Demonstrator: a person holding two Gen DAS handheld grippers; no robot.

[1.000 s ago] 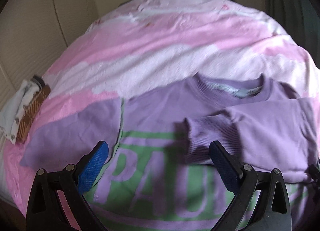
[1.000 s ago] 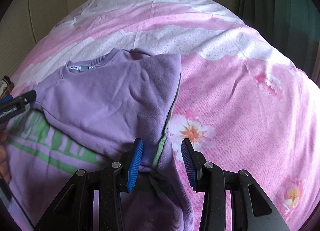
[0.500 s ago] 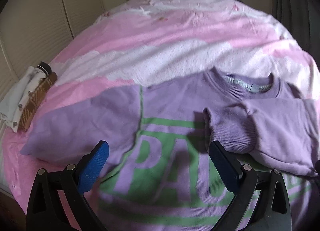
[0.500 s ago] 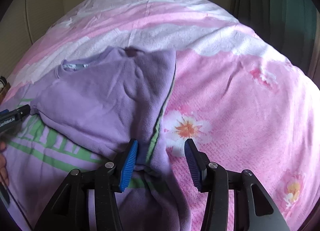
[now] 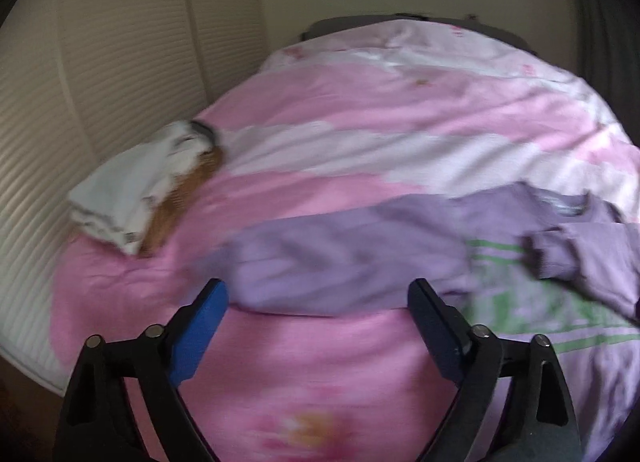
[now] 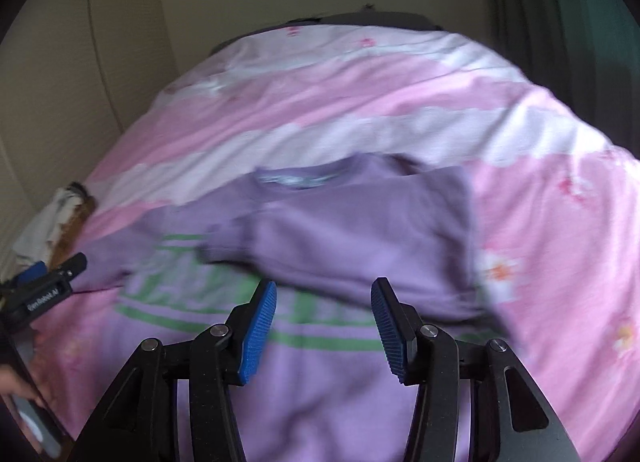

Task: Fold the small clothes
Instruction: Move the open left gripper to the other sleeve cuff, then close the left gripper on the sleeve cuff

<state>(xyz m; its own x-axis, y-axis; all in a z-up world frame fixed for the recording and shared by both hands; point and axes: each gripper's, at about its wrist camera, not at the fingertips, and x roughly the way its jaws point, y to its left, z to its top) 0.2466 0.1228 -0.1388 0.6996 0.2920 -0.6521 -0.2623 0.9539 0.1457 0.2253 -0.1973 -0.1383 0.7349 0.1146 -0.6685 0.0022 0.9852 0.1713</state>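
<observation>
A purple sweatshirt [image 6: 352, 246] with green print lies face up on the pink bed. Its right sleeve is folded across the chest. Its left sleeve [image 5: 340, 262] lies stretched out flat to the left. My left gripper [image 5: 316, 294] is open and empty, just in front of that left sleeve's lower edge. It also shows at the left edge of the right wrist view [image 6: 48, 282]. My right gripper [image 6: 324, 302] is open and empty, above the sweatshirt's lower chest. Both views are blurred by motion.
A pink and white floral bedcover [image 5: 400, 134] spreads under everything. A folded white and brown garment [image 5: 140, 198] lies at the bed's left edge by the ribbed wall. Dark curtains [image 6: 560, 22] hang at the right.
My left gripper has swung left, from over the printed chest to the outstretched left sleeve. My right gripper has opened wider, let go of the folded side and moved left over the chest.
</observation>
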